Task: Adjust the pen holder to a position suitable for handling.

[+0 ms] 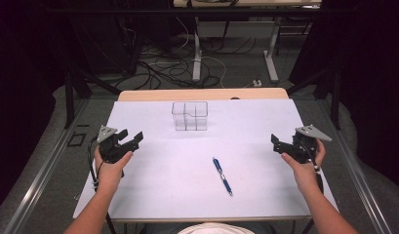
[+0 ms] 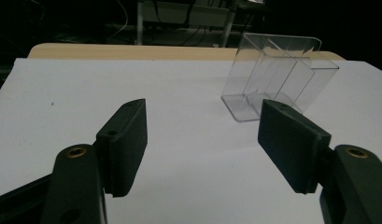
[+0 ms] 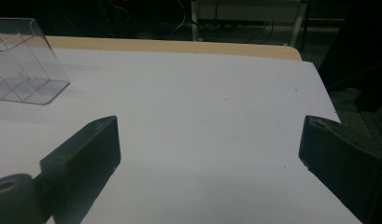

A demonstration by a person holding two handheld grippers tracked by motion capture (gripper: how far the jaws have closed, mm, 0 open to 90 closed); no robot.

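Note:
A clear plastic organizer (image 1: 189,116) with several compartments stands upright toward the far middle of the white table (image 1: 153,170). A blue pen (image 1: 222,176) lies nearer me, right of centre. My left gripper (image 1: 131,135) hovers at the table's left side, open and empty, pointing toward the organizer (image 2: 277,77). In the left gripper view its jaws (image 2: 202,116) stand apart over bare tabletop. My right gripper (image 1: 276,143) is at the table's right side, jaws wide apart with nothing between them (image 3: 209,130). The organizer (image 3: 20,65) sits far left in the right gripper view.
A wooden strip (image 1: 202,94) edges the table's far side. Beyond it the floor holds cables (image 1: 163,68) and white desk legs (image 1: 271,63). Dark curtains (image 1: 21,73) flank both sides.

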